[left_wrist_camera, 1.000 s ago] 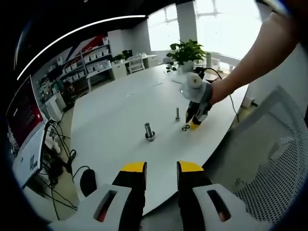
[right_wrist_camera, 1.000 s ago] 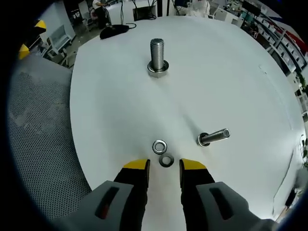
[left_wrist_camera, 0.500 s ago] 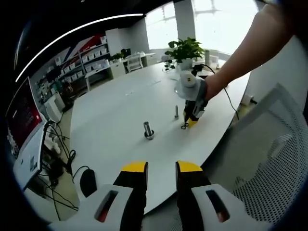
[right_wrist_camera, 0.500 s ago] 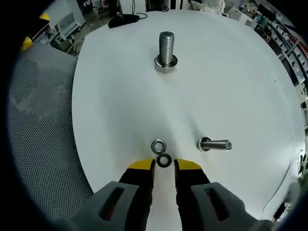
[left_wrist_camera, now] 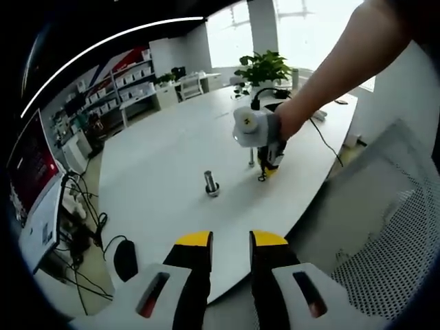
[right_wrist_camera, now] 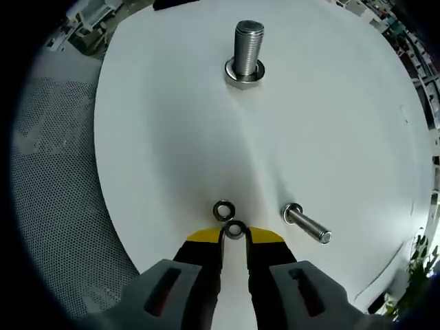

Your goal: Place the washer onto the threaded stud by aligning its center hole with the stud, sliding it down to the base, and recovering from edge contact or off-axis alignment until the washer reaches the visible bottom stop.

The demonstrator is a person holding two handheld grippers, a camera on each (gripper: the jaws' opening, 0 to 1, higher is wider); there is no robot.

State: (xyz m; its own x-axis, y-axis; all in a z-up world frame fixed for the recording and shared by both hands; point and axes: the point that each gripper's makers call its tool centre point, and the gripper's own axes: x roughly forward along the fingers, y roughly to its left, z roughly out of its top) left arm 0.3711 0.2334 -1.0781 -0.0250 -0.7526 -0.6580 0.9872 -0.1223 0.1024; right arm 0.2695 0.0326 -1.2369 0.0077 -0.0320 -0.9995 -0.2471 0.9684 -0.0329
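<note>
Near the white table's [right_wrist_camera: 137, 137] edge, the right gripper [right_wrist_camera: 235, 236] has its jaws narrowed around a washer [right_wrist_camera: 236, 229], touching it. A second washer [right_wrist_camera: 222, 210] lies just beyond, the smaller stud [right_wrist_camera: 306, 223] to its right. The large threaded stud [right_wrist_camera: 246, 49] stands well apart toward mid-table; the left gripper [left_wrist_camera: 230, 239] hangs off the edge, slightly parted, empty.

The left gripper view looks from off the round white table's edge [left_wrist_camera: 172, 172], well back, across it toward the windows. The right gripper view hangs close above that tabletop [right_wrist_camera: 172, 124], looking steeply down. Both take in the upright threaded steel stud [left_wrist_camera: 211, 183] [right_wrist_camera: 246, 51], probably the same one.
</note>
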